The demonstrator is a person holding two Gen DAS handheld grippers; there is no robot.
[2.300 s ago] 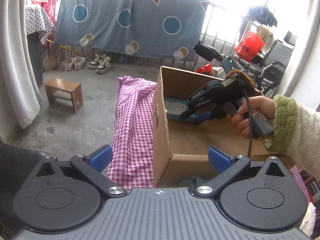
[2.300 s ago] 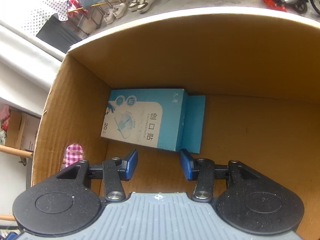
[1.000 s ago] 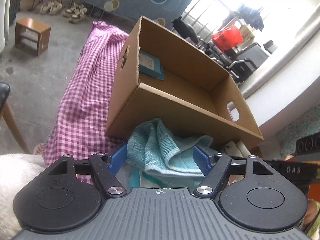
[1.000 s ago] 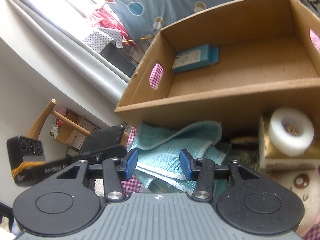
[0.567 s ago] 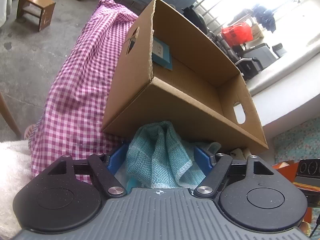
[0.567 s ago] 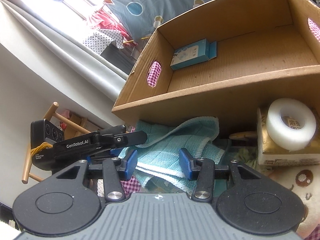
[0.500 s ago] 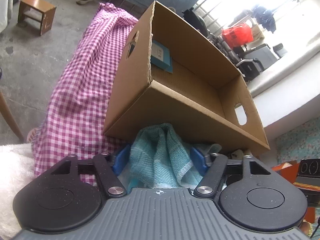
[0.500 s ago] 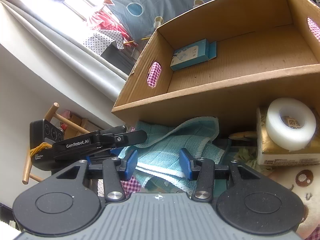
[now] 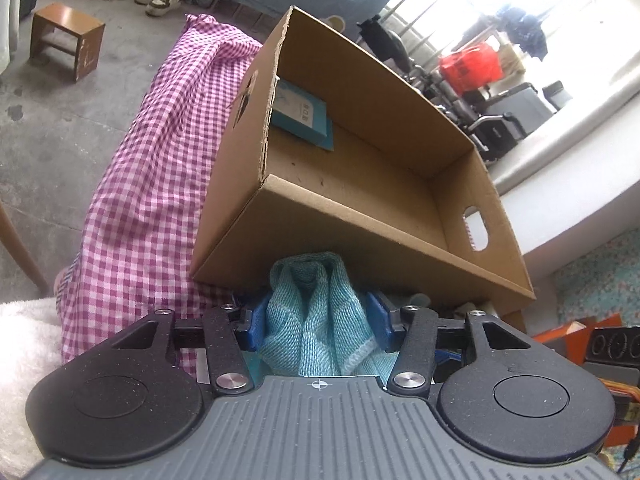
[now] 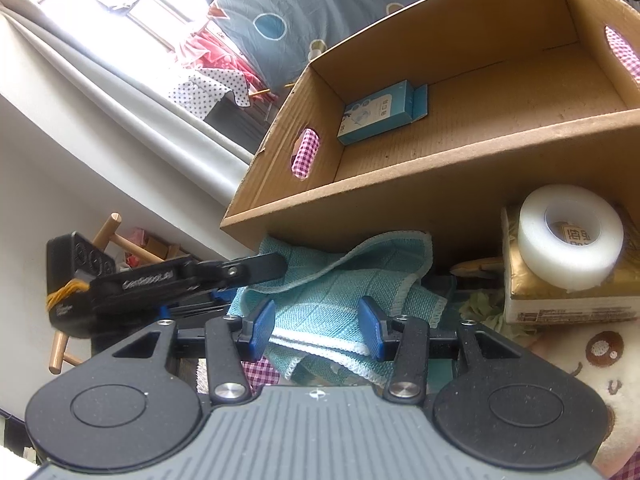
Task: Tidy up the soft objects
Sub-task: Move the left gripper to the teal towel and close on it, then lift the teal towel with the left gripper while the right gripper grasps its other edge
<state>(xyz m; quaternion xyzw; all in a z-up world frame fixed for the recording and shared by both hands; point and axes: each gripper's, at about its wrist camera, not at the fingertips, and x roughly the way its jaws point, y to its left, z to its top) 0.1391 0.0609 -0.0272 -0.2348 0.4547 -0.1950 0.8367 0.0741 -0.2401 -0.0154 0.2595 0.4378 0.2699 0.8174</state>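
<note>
- Bunching between the blue pads, a teal towel point(image 9: 316, 320) is clamped by the left gripper point(image 9: 318, 322) at lower centre, below the cardboard box point(image 9: 320, 224).
- The right gripper point(image 10: 316, 326) is held apart over the towel's folds, nothing gripped.

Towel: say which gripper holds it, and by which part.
The left gripper pinches a bunched fold of the towel. The right gripper is open, holding nothing.

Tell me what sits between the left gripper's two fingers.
In the left wrist view, the bunched teal towel fills the gap between the left gripper's blue fingers, just below the cardboard box.
</note>
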